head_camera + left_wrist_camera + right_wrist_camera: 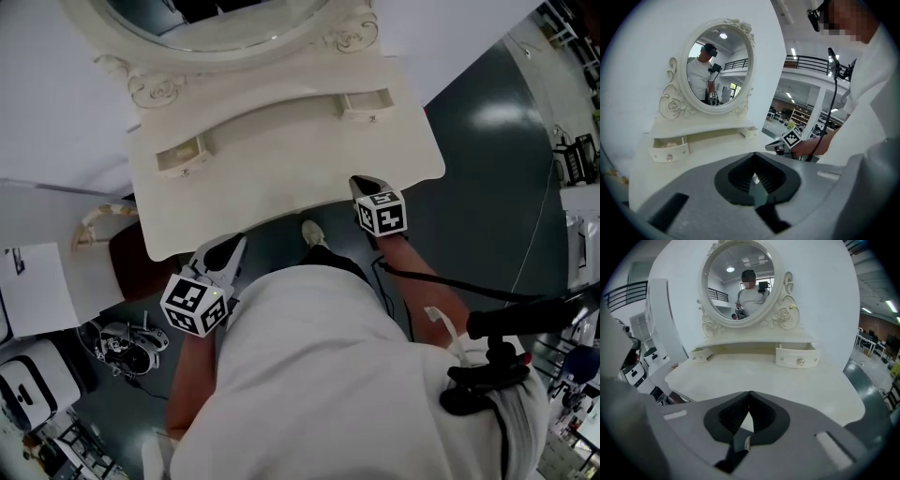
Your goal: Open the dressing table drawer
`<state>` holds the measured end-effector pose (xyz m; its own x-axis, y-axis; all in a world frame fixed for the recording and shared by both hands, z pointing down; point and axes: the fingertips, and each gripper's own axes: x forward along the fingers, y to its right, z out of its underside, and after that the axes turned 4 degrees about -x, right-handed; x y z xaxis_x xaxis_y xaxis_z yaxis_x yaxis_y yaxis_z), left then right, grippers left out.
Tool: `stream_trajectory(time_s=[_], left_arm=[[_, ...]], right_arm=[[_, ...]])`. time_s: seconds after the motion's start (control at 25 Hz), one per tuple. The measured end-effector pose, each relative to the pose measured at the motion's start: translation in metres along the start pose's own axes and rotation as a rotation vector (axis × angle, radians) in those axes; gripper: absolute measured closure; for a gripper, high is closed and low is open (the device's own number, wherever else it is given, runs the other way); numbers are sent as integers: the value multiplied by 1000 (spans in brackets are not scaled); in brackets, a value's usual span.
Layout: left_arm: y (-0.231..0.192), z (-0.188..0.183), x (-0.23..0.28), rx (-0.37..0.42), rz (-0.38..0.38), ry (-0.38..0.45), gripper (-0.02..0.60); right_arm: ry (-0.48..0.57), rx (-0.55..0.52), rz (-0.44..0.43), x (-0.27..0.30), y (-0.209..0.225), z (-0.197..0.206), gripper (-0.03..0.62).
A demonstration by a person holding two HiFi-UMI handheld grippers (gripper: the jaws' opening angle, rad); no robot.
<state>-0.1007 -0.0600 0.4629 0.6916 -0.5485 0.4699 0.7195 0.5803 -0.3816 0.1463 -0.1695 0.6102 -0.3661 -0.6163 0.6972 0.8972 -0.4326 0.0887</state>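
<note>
Seemingly light, the already-open drawer (797, 356) offered its small knob (800, 362) as handhold; left gripper (754, 154) and right gripper (749, 393) hung closed, empty.

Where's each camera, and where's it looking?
Head view: on the head, looking down at the dressing table; shirt, left gripper, right gripper show.
Left gripper view: on that gripper, facing the mirror; its jaws, right gripper show.
Right gripper view: on that gripper, facing the mirror; its jaws show.
Both gripper views share the mirror.
</note>
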Motion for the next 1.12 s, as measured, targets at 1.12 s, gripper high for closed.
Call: stream_trajectory(time_s=[1.12], left_arm=[[13,103,-119,1,44,-19,578]], right_arm=[[52,-156,-142,-80,-204,38,594]])
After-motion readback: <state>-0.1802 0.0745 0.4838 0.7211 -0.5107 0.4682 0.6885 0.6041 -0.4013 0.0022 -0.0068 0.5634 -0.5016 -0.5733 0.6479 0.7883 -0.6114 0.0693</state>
